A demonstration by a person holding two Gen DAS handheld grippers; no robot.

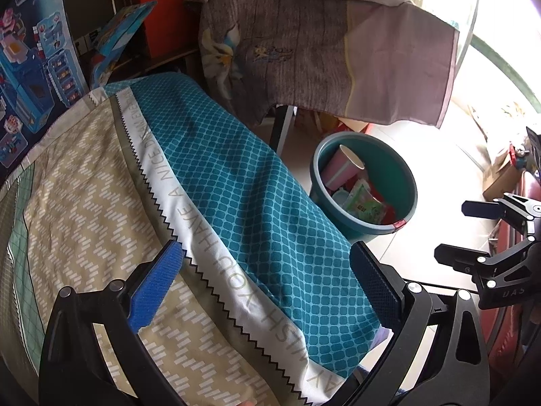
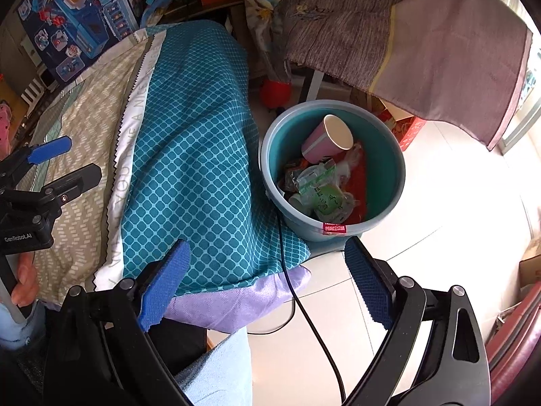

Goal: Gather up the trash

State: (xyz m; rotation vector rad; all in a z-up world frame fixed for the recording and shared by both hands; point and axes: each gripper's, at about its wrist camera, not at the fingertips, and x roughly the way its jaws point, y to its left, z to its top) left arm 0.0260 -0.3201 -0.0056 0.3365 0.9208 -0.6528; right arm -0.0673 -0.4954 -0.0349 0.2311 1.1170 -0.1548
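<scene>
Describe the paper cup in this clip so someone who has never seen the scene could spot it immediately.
Find the bed with the teal patterned cover; on the floor beside it stands a round teal bucket. The paper cup lies tilted on top of the wrappers inside. It is the only pink item there, with a pale band and a white inside.

Daylight from right, floor (image 2: 456, 176) glare blown out, fisheye bending at edges, dark corners, focus sharp
</scene>
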